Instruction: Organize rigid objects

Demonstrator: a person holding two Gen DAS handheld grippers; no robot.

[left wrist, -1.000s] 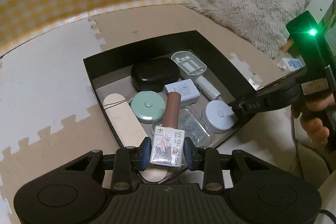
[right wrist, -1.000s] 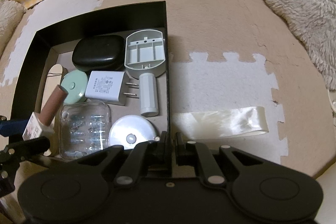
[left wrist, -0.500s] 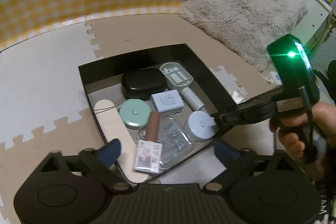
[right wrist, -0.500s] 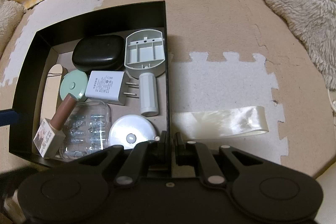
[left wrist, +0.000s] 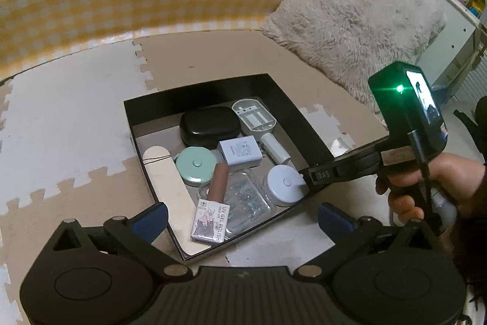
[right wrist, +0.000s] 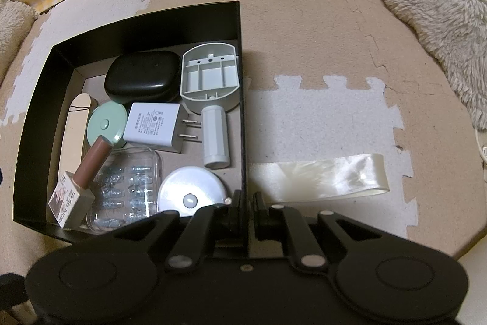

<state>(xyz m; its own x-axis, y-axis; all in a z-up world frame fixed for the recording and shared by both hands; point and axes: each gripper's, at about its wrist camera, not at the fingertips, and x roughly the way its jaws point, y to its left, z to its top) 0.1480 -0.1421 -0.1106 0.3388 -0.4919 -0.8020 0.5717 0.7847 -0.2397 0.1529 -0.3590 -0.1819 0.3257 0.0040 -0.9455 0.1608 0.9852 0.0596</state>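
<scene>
A black open box [left wrist: 292, 108] [right wrist: 146, 20] sits on the foam mat, filled with rigid items. A UV gel polish bottle [left wrist: 213, 203] [right wrist: 80, 175] lies in its near corner, leaning on a clear plastic case [left wrist: 243, 203] [right wrist: 127, 188]. My left gripper [left wrist: 242, 218] is open and empty, hovering just before the box's near edge. My right gripper [right wrist: 246, 198] is shut on the box's right wall [right wrist: 242, 111]; it shows in the left wrist view [left wrist: 307, 175] at the box's right edge.
The box also holds a black case [right wrist: 143, 75], a grey tray [right wrist: 210, 78], a white charger [right wrist: 155, 127], a mint round case [right wrist: 106, 124], a white cylinder [right wrist: 216, 136], a white round puck [right wrist: 191, 191] and a wooden stick [left wrist: 170, 185]. A cream ribbon [right wrist: 319, 178] lies right of the box. Fluffy pillow [left wrist: 350, 14] behind.
My left gripper opened and let go of the gel polish bottle, which now lies in the box, then drew back and up. The right gripper stayed clamped on the box wall.
</scene>
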